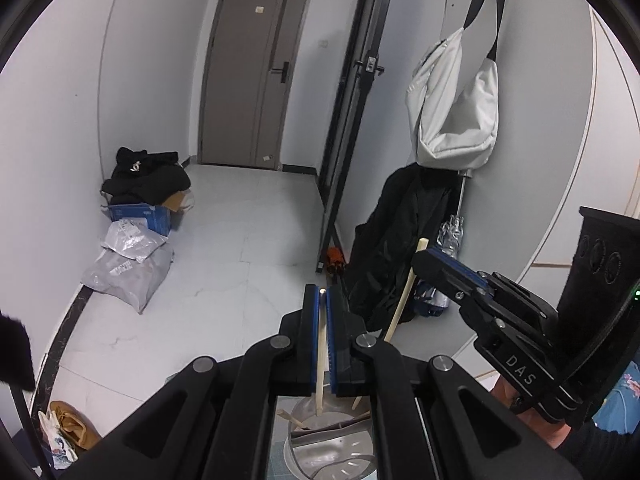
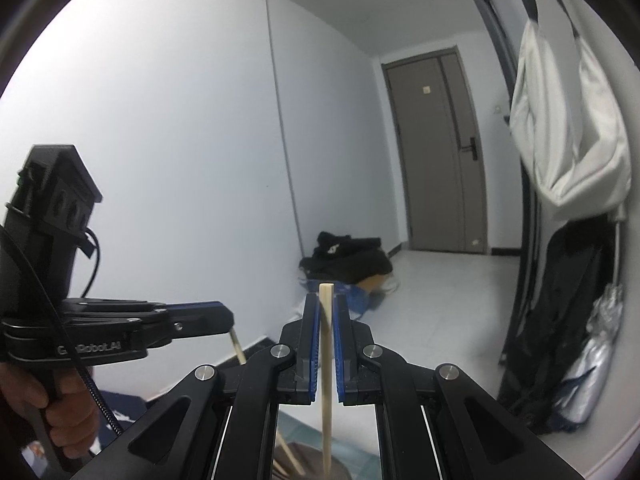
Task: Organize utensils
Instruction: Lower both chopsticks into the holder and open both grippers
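Observation:
My left gripper [image 1: 322, 294] is shut on a pale wooden chopstick [image 1: 321, 360] that hangs down into a steel utensil holder [image 1: 332, 446] just below the jaws. Other chopsticks lean inside the holder. My right gripper [image 2: 325, 300] is shut on a second wooden chopstick [image 2: 326, 380], held upright with its tip just above the pads. In the left wrist view the right gripper [image 1: 448, 268] shows at the right with that chopstick [image 1: 404, 296] slanting down from it. In the right wrist view the left gripper [image 2: 208, 320] shows at the left with its chopstick [image 2: 238, 346] below.
White floor [image 1: 224, 264] runs to a grey door [image 1: 252, 80]. Black clothes on a blue box [image 1: 144, 196] and grey parcel bags [image 1: 128, 268] lie by the left wall. A white bag [image 1: 456, 100], black coat [image 1: 396, 248] and a folded umbrella hang at the right.

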A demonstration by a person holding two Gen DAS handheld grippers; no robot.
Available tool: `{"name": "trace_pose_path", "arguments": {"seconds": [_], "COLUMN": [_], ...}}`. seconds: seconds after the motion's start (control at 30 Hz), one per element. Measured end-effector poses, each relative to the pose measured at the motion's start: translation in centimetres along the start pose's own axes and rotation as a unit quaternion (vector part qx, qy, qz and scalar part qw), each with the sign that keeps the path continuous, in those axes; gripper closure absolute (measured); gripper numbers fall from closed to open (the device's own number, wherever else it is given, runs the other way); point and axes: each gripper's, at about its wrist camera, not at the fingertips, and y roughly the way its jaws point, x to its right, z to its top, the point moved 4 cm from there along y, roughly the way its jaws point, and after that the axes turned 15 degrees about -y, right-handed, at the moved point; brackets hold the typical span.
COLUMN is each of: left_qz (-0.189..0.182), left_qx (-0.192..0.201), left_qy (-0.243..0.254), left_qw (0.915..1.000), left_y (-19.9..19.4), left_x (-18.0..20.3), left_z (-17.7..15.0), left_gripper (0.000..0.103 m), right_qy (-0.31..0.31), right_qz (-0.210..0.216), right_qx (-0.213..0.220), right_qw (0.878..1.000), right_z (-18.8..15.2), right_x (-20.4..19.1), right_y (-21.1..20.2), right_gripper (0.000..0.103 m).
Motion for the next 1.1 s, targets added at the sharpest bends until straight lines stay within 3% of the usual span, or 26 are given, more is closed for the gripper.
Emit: {"name": "trace_pose_path", "arguments": {"seconds": [0.47,0.63,0.87,1.03,1.1], "left_qz": [-0.018,-0.002,0.011,0.031,0.037], "left_qx": [-0.035,-0.054,-0.091,-0.082,-0.075], "left_qy": [0.024,0.041,0.025,0.016,0.010], "left_qw": [0.9990,0.9977,0.9955,0.9960,0.9965], "left_y": [1.8,2.6,3.2,2.2,1.7], "left_x": [-0.5,-0.5,-0.9,-0.9,-1.0], "left_z": [-1.5,-2.5,-3.7,-4.1,-4.1], "left_gripper": [0.103,0.102,0.102,0.100,0.091], "right_qy": [-0.049,-0.025,0.022,0.050,0.055], "right_qz": [0.031,0.032,0.039,0.034,0.028], "right_qx": [-0.050,-0.068,-0.098,-0.116,-0.112], "right_qw": [0.997,0.997,0.994,0.991,0.992], "right_z": [-4.2,-5.8,-7.9,-8.8,-8.5], "right_x": [-2.3,-2.2,-2.1,-1.4,-1.0], "right_y": [1.3,1.2,0.7,-0.1,-1.0], "right_gripper": [0.097,0.097,0.095,0.095,0.094]}}
